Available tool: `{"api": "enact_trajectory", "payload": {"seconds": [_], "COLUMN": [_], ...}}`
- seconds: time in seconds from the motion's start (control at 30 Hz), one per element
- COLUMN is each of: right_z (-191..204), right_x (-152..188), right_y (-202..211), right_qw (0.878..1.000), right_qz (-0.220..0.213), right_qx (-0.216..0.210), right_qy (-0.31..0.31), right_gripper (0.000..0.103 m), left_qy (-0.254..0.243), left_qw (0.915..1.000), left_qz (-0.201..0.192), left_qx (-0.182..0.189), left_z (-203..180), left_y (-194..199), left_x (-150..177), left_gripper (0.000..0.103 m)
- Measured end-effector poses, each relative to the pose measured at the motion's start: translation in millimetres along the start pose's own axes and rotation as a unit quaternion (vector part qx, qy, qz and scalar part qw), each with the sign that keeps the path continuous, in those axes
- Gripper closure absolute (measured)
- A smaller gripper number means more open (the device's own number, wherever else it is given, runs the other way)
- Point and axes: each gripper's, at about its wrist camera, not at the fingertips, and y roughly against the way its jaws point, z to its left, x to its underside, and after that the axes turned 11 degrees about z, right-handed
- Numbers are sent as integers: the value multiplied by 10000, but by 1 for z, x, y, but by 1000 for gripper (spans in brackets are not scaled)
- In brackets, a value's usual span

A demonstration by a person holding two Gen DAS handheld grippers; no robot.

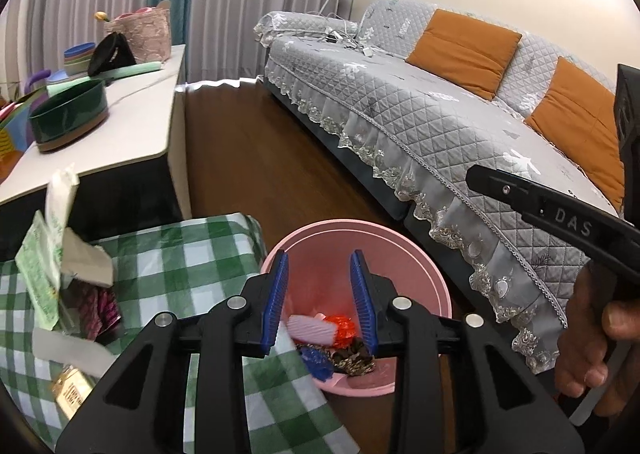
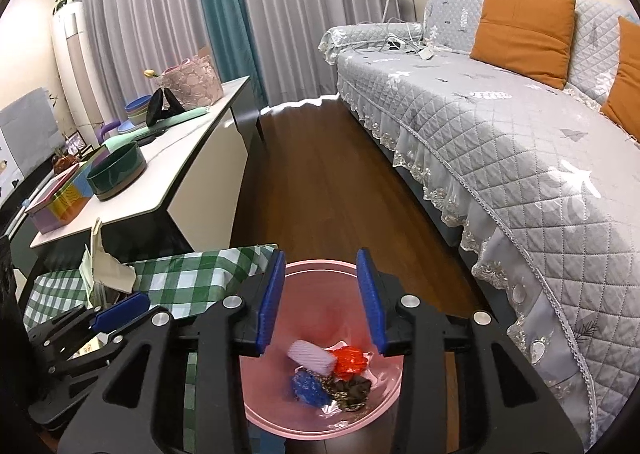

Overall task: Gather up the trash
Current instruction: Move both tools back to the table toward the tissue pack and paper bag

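Observation:
A pink bin (image 1: 360,228) stands on the wooden floor beside a low table with a green-checked cloth (image 1: 192,254). In the bin lie a pink ridged piece (image 2: 312,360), a red wrapper (image 2: 351,362), a blue wrapper (image 2: 307,388) and a brown-gold wrapper (image 2: 348,392). My left gripper (image 1: 320,258) hangs open over the bin's near-left rim, nothing between its blue pads. My right gripper (image 2: 321,254) is also open and empty above the bin (image 2: 320,294). More litter sits on the cloth: a green-white packet (image 1: 40,266), torn paper (image 1: 88,258) and a dark magenta wrapper (image 1: 98,310).
A grey quilted sofa (image 1: 440,126) with orange cushions (image 1: 464,42) runs along the right. A white sideboard (image 1: 132,126) at the left carries a dark green bowl (image 1: 72,114), stacked bowls and a basket. A hand (image 1: 592,334) grips the right tool's black body (image 1: 560,210).

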Motion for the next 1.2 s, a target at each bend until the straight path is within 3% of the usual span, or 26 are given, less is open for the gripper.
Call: {"api": "enact_trajectory", "payload": {"seconds": [0.3,0.6,0.77,0.9,1.1,1.2], "right_z": [27,71,96,110,129,140], "right_x": [3,11,20,26,28,27], "right_y": [9,16,14,7,-8,-14], "right_qw": [9996,9975,9953,9938,9917,9907], "right_qz": [-65,-141,-139,-74,43,88], "right_qx": [-217,-556,-684,-750,-907,-1034], "right_qy": [166,404,675,818,911,881], "right_gripper": [65,65,65,65,65,65], "left_qy": [193,428,909,1186,1708,1811], "left_qw": [9996,9957,9877,9822,9773,9726], "left_qz": [-85,-219,-406,-225,218,434], "left_qx": [-204,-795,-1209,-1436,-1231,-1391], "left_z": [27,90,119,137,158,160], "left_y": [37,90,97,77,43,32], "left_x": [30,57,72,87,101,105], "left_gripper": [71,70,38,33,25,21]}}
